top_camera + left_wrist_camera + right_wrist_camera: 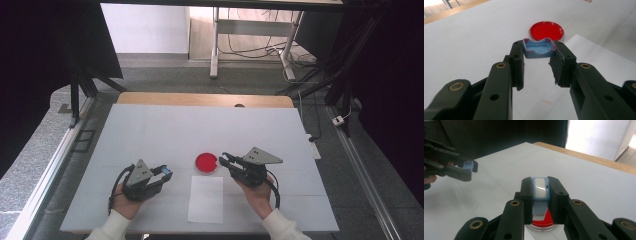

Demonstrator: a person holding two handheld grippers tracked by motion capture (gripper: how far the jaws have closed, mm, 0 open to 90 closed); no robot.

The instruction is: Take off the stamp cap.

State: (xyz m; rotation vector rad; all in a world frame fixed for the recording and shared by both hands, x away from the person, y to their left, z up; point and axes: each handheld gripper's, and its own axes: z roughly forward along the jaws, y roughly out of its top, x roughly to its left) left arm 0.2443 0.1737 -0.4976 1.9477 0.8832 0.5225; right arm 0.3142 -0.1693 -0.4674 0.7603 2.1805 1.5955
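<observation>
A red round dish (pixel 206 163) lies mid-table, with a white paper sheet (pixel 206 199) just in front of it. My left gripper (pixel 166 173) is to the left of the dish, shut on a small blue hollow cap (pixel 538 48) whose open side faces up. In the left gripper view the red dish (pixel 546 30) lies just beyond that cap. My right gripper (pixel 223 159) reaches the dish's right edge. It is shut on a light blue piece with a white face (pixel 540 188), held just above the red dish (pixel 543 222). The left gripper (pixel 470 167) shows at the far left of the right gripper view.
The table carries a white cover (pixel 150 130), with a wooden edge (pixel 205 99) at its far side. Beyond the table are dark frame posts (pixel 75 95), a desk leg (pixel 215 45) and floor cables (pixel 305 85).
</observation>
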